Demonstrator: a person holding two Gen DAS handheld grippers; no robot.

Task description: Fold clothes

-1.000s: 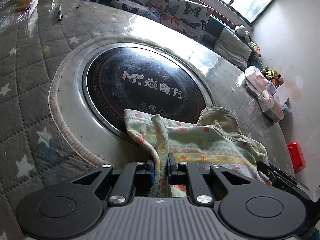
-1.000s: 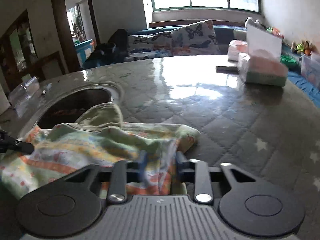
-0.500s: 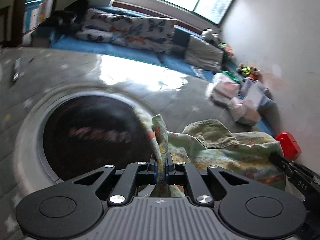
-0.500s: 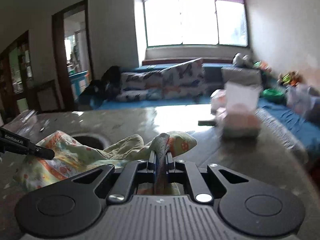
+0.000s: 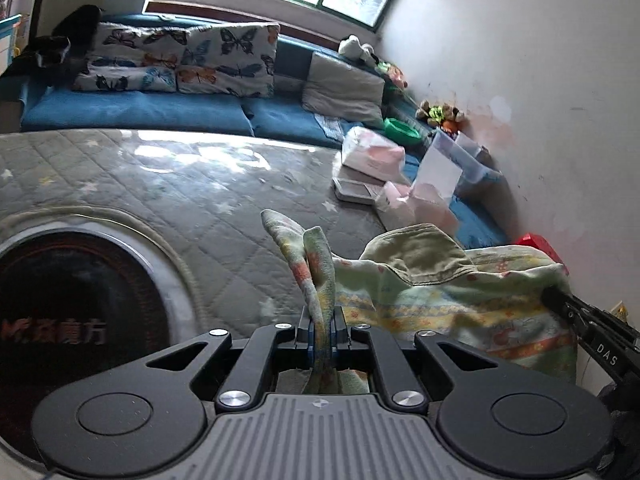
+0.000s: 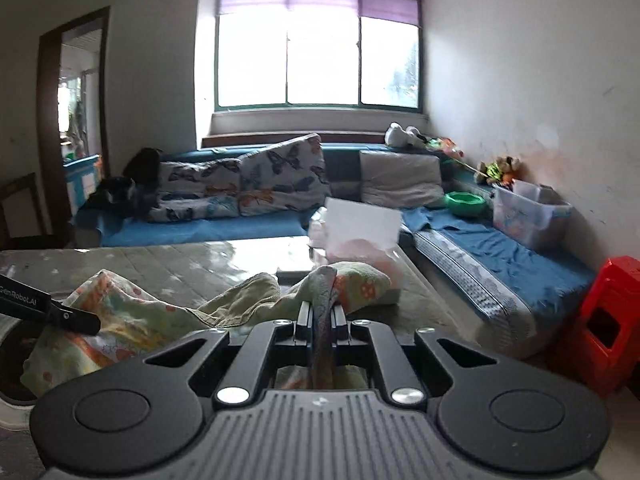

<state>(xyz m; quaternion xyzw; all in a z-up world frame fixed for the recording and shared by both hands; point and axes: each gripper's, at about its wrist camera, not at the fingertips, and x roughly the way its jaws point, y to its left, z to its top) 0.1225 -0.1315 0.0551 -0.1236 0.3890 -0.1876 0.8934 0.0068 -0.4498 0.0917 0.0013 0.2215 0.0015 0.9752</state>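
Both hand-held grippers pinch the same patterned garment (image 5: 440, 296): the left hand-held gripper (image 5: 321, 330) is pressed together on one bunched corner, the right hand-held gripper (image 6: 321, 320) on another. The cloth hangs stretched between them above the quilted tabletop (image 5: 180, 184), its long axis running gripper to gripper, so neither hand is nearer. The left wrist view shows the round cooktop (image 5: 76, 300) set in the tabletop; the right wrist view shows the red stool (image 6: 600, 320) instead.

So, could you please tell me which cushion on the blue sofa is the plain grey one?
The grey cushion nearest the corner; the two butterfly cushions beside it are patterned.
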